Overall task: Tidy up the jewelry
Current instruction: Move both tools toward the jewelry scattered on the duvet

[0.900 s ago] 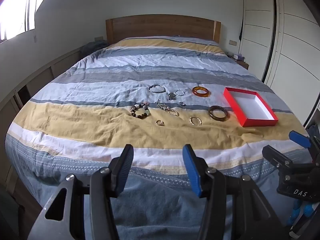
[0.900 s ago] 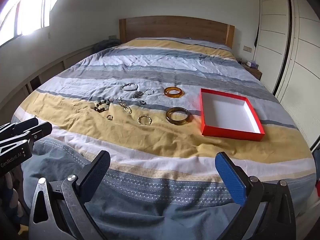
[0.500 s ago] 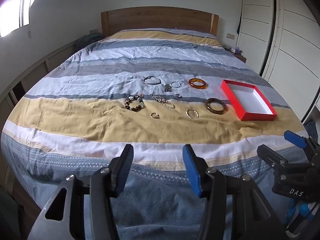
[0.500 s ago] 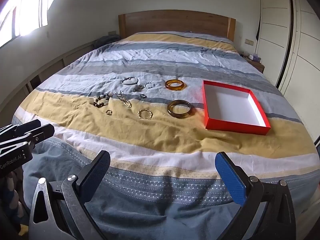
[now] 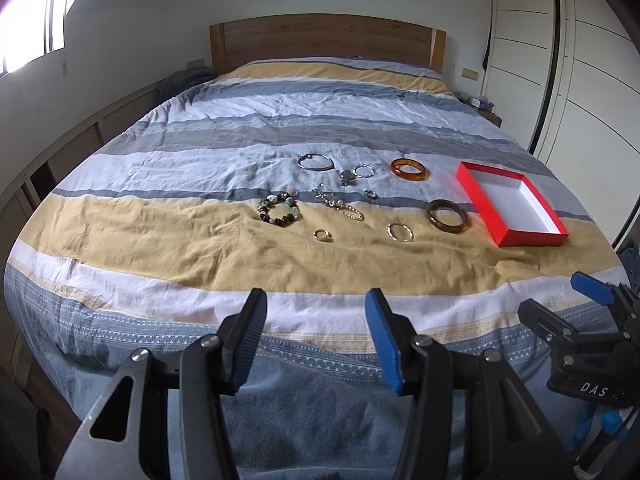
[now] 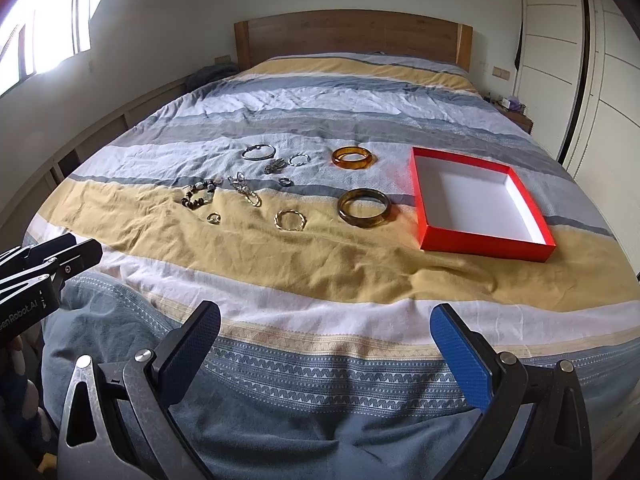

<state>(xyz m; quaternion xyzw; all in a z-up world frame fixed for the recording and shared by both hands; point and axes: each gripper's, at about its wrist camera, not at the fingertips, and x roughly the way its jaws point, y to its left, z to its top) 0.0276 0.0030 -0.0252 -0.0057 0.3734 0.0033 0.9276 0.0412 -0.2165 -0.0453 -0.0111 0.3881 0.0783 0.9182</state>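
Nothing has been gathered yet: the shallow red cardboard box with white lining (image 6: 482, 204) sits empty on the striped blue-and-yellow bed (image 6: 360, 264), and the jewelry lies scattered to its left. Both the left gripper (image 5: 316, 334) and right gripper (image 6: 326, 346) hang at the foot edge, fingers spread, holding nothing. The dark tortoiseshell bangle (image 6: 363, 207), just beside the box, looks the likeliest first pick; open bedding lies between.

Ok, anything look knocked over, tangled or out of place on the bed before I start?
Nothing stands out. The jewelry lies spread apart on the bedspread, the red box sits upright and empty, and both grippers, left and right, are open and holding nothing.
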